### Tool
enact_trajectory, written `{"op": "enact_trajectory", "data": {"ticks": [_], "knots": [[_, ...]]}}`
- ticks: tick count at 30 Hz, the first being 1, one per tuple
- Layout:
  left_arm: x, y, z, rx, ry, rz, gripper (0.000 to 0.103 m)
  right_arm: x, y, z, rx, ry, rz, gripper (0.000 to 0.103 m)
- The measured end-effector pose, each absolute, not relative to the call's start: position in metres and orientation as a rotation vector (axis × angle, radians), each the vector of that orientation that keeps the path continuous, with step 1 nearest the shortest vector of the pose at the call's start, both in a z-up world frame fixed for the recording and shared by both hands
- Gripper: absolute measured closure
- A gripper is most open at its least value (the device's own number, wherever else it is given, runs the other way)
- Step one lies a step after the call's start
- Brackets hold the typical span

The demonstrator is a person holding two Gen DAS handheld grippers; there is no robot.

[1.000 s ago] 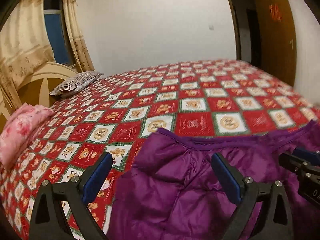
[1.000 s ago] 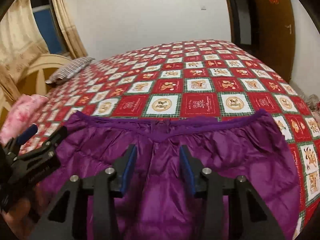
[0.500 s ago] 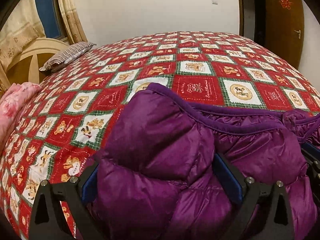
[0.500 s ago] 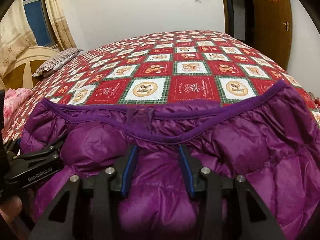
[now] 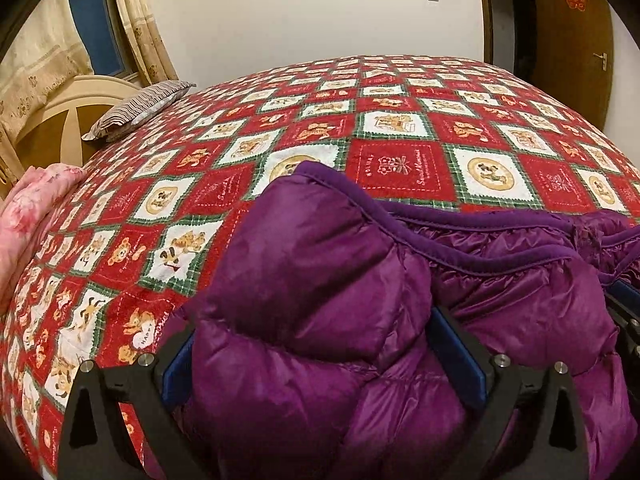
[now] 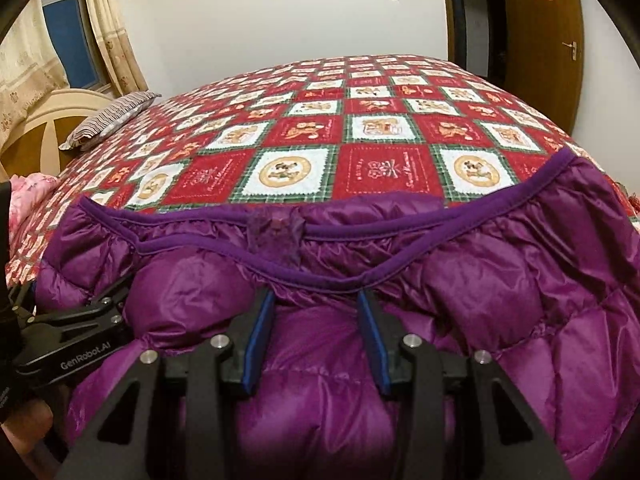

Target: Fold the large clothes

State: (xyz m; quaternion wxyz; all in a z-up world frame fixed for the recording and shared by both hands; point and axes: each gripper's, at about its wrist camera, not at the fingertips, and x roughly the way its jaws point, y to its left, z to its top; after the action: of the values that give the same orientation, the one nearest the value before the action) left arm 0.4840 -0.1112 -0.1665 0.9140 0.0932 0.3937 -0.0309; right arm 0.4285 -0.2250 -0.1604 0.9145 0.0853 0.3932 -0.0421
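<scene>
A purple puffy down jacket (image 5: pixel 320 280) lies at the near edge of the bed, its hem band running across both views; it also shows in the right wrist view (image 6: pixel 500 280). My left gripper (image 5: pixel 320 360) stands wide open around a bulging fold at the jacket's left end, which fills the gap between the blue pads. My right gripper (image 6: pixel 316 336) is part-way open with the jacket's padding bulging between its pads, near the middle of the hem. The left gripper also shows at the left in the right wrist view (image 6: pixel 80 332).
The bed is covered by a red, white and green patchwork quilt (image 5: pixel 400 160). A striped pillow (image 5: pixel 136 108) lies by the wooden headboard (image 5: pixel 60 120) at far left. A pink folded blanket (image 5: pixel 28 216) sits at the left edge. A brown door (image 6: pixel 540 40) stands at right.
Both grippers dropped down and pushed forward into the jacket. The jacket's left end now bulges between the left pads and the hem has bunched up. The finger gaps stayed the same.
</scene>
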Motion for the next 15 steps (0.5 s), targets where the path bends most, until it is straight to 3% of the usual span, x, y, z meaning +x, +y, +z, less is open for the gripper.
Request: {"op": "enact_trajectory", "data": {"ticks": [15], "knots": [[0.4866,-0.1125,-0.1682,0.199,0.820,-0.054,0.001,0.4323,-0.2195,-0.1636,0.132,0.829,-0.116,0.056]]}}
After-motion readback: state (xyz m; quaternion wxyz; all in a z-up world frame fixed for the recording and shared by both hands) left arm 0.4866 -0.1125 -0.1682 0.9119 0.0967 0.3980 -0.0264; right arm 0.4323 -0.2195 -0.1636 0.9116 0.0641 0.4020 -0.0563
